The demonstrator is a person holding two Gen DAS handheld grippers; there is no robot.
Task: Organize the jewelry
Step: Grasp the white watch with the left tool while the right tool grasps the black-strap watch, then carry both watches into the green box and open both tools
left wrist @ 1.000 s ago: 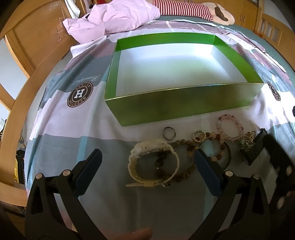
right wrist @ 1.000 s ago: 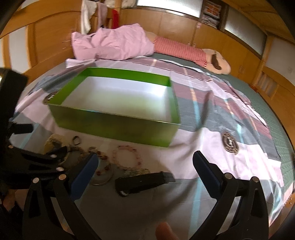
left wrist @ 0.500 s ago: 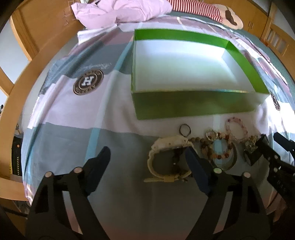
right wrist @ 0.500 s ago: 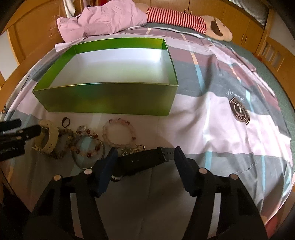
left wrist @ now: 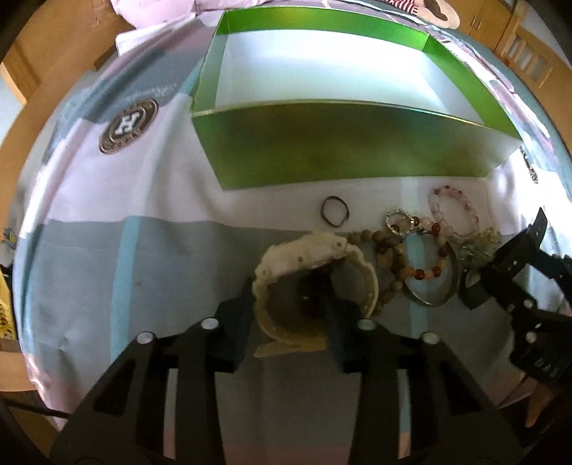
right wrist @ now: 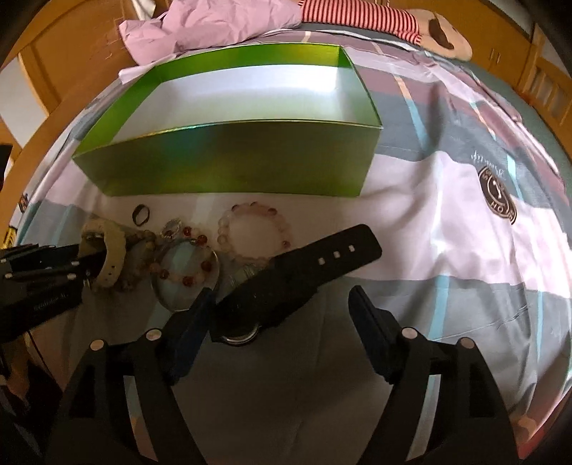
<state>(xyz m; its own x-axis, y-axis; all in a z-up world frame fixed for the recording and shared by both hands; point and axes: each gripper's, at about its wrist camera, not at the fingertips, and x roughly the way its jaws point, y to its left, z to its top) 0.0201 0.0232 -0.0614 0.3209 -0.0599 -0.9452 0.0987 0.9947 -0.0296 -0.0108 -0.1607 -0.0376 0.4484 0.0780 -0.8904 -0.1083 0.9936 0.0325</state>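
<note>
A cream watch (left wrist: pixel 314 272) lies on the bedspread, also in the right wrist view (right wrist: pixel 107 250). My left gripper (left wrist: pixel 289 322) has closed on its strap loop, one finger outside and one inside. A black watch (right wrist: pixel 286 279) lies between the open fingers of my right gripper (right wrist: pixel 279 322); it also shows in the left wrist view (left wrist: pixel 500 264). Beaded bracelets (left wrist: pixel 422 257), a pink bead bracelet (right wrist: pixel 254 229) and a small dark ring (left wrist: pixel 334 215) lie between them. The empty green box (left wrist: pixel 339 143) stands just beyond.
The patterned bedspread (right wrist: pixel 464 214) covers the bed. A pink cloth (right wrist: pixel 214 25) and a striped plush toy (right wrist: pixel 375 18) lie behind the box. Wooden bed frame (right wrist: pixel 35 89) runs along the left.
Both grippers have moved down and forward to the jewelry. The left fingers have narrowed onto the cream watch strap. The right gripper now straddles the black watch.
</note>
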